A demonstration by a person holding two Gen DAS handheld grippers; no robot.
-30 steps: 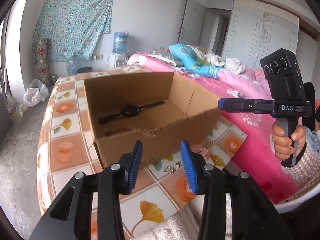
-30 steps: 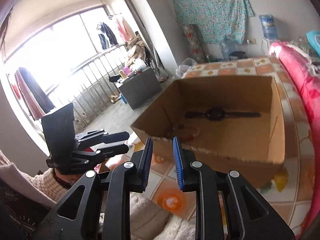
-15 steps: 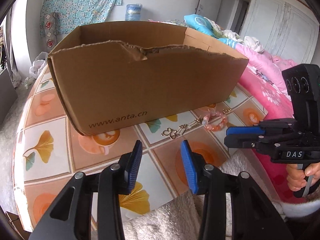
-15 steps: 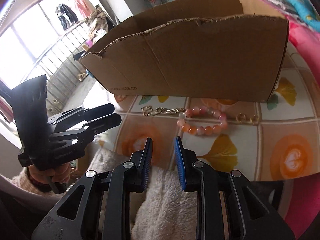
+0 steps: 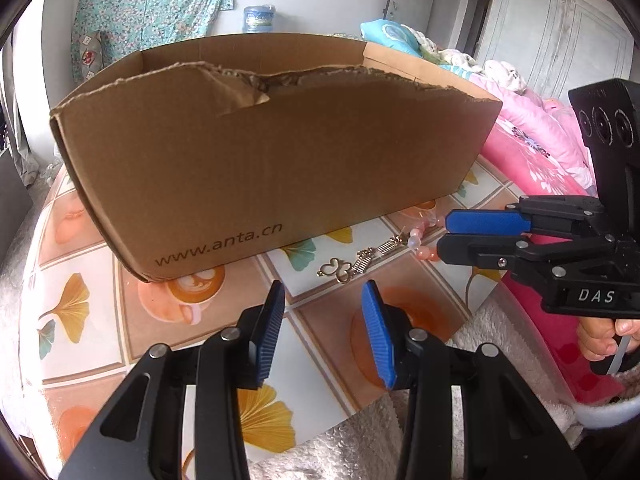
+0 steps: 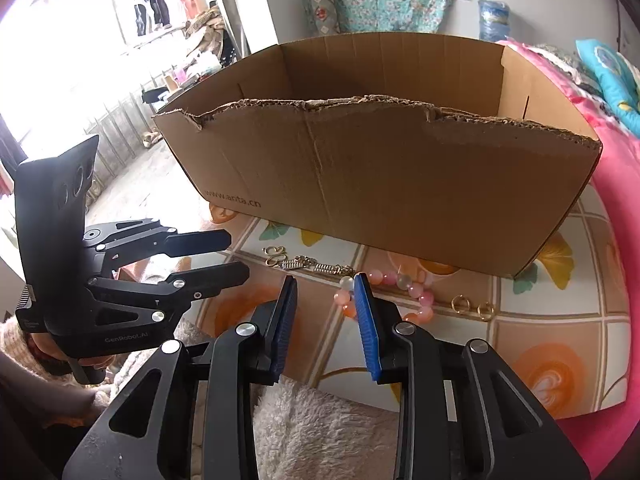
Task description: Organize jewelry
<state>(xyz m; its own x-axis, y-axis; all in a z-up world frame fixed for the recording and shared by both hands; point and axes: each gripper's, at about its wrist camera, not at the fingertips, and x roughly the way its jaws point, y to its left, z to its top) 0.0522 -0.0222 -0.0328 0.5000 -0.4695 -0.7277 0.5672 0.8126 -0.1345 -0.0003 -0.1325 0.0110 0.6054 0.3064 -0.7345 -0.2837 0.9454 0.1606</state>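
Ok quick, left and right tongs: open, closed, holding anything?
Left gripper: open, holding nothing.
Right gripper: open, holding nothing, near the pink bead bracelet.

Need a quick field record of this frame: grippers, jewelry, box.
left gripper: open, empty, low over table edge
right gripper: open, empty, fingers near the bead bracelet
bead bracelet: on table, in front of box
gold chain: left of bracelet
gold rings: two, right of bracelet
cardboard box: open top, contents hidden
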